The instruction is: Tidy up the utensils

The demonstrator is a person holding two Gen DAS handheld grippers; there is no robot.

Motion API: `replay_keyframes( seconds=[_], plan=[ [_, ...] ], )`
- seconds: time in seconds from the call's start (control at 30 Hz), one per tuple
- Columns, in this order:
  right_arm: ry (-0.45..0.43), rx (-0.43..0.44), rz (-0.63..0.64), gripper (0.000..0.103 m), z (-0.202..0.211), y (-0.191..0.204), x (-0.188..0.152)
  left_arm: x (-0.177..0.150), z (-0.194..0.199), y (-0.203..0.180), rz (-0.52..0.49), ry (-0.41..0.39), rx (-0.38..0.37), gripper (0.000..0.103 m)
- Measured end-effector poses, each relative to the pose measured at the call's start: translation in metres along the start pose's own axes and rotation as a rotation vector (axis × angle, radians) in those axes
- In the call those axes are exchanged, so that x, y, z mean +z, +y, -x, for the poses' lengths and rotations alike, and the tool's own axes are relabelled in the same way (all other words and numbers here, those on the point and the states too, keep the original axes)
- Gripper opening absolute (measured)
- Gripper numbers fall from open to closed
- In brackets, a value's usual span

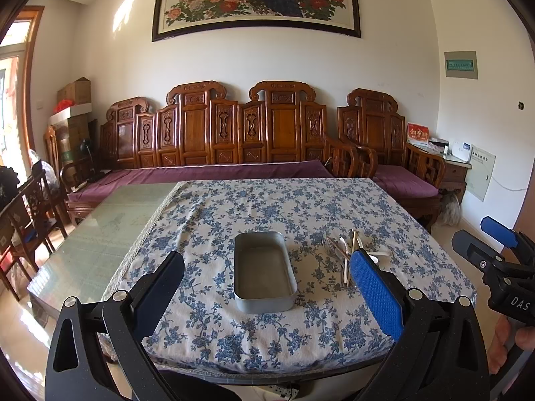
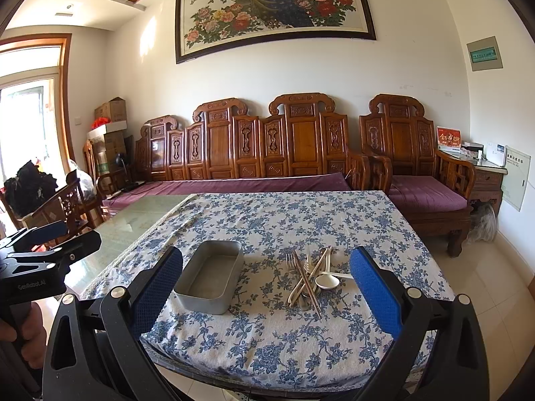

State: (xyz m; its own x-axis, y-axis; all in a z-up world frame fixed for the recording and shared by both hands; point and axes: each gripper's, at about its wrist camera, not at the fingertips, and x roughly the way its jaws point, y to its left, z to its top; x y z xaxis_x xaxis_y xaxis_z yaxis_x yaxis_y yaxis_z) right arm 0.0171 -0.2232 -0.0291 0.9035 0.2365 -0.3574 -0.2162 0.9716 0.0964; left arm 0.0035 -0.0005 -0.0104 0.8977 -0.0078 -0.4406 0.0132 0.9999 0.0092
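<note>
An empty grey metal tray (image 1: 264,272) (image 2: 210,277) sits on the blue floral tablecloth near the table's front. To its right lies a pile of utensils (image 2: 311,279) (image 1: 344,254): forks, chopsticks and white plastic spoons, crossed over each other. My left gripper (image 1: 267,270) is open and empty, held above the front edge with the tray between its fingers in view. My right gripper (image 2: 267,277) is open and empty, with tray and pile both between its fingers. Each gripper shows at the edge of the other's view (image 1: 495,244) (image 2: 50,244).
The tablecloth (image 2: 301,220) covers the right part of a glass-topped table (image 1: 110,227). A carved wooden sofa with purple cushions (image 1: 234,170) stands behind it. Wooden chairs (image 1: 30,214) stand at the left. A side table (image 2: 485,173) stands at the right.
</note>
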Motion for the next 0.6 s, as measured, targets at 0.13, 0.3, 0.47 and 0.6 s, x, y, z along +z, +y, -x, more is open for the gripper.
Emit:
replay_keyframes(
  seconds=[0.13,0.3,0.47,0.6],
  plan=[
    [0.000,0.000,0.000,0.100,0.0000,-0.0001,0.0001,0.0006,0.0001,0.0005,0.001,0.000,0.000,0.096],
    [-0.001,0.002,0.000,0.100,0.0001,0.0001,0.0005,-0.0005,0.0002,-0.0012,0.000,-0.002,-0.002,0.096],
    [-0.001,0.002,0.000,0.100,0.0003,0.0008,0.0006,0.0011,0.0039,-0.0017,-0.002,-0.007,-0.007,0.096],
    [-0.001,0.003,-0.002,0.100,0.0004,0.0008,0.0008,0.0043,0.0064,-0.0021,-0.003,-0.007,-0.011,0.096]
  ],
)
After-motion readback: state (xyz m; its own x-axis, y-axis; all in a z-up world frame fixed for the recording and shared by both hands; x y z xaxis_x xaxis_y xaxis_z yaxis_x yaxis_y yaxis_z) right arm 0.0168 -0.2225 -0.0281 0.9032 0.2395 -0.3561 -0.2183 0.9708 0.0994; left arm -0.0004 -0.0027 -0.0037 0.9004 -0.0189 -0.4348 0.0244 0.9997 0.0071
